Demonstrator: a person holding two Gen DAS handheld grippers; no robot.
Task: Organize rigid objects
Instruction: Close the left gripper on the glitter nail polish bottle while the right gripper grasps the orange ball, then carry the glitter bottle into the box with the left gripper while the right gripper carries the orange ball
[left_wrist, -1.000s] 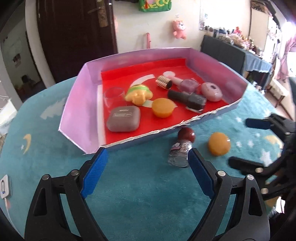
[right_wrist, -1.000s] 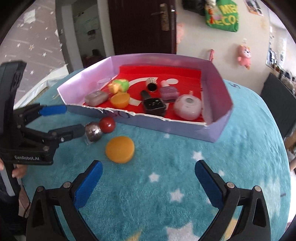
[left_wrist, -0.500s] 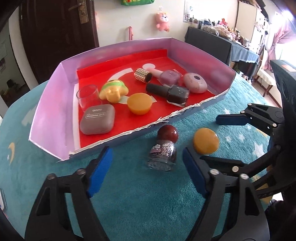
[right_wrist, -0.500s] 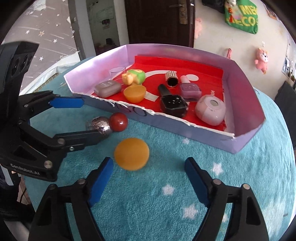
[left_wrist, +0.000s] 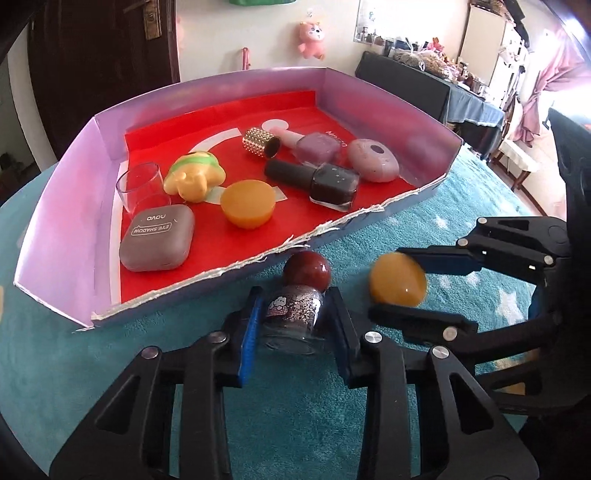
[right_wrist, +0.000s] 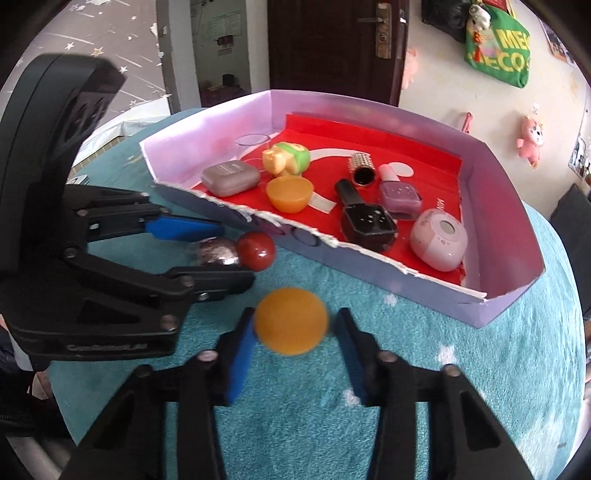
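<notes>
A: Your left gripper (left_wrist: 295, 321) has its blue-padded fingers (left_wrist: 248, 332) narrowed around the glittery glass nail-polish bottle with the round dark-red cap (left_wrist: 297, 299), which lies on its side on the teal starry tablecloth (left_wrist: 110, 369), cap toward the tray. From the left wrist view I cannot tell whether the pads press the glass or only flank it

B: And the right?

A: Your right gripper (right_wrist: 293, 332) straddles the round orange plastic dome (right_wrist: 291, 320). One pad looks to be touching, the other shows a sliver of gap, so it is nearly closed but I would not call it a grip yet (the dome is a little blurred)

B: Where should they go?

A: Into the shallow lilac-walled cardboard tray with the red floor (left_wrist: 74, 192), just beyond both items. It holds a grey eye-shadow case (left_wrist: 157, 238), a second orange cup (left_wrist: 248, 203) and a dark nail-polish bottle (left_wrist: 317, 179), among others

B: What could go wrong?

A: The bottle is smooth and rounded; if you lift on a loose hold it could roll out of the pads. The dome may squirt sideways if you pinch it off-centre. The near tray wall is torn and low, so a shallow lift could snag it. The two grippers are close together, so lifting together risks a knock
</notes>
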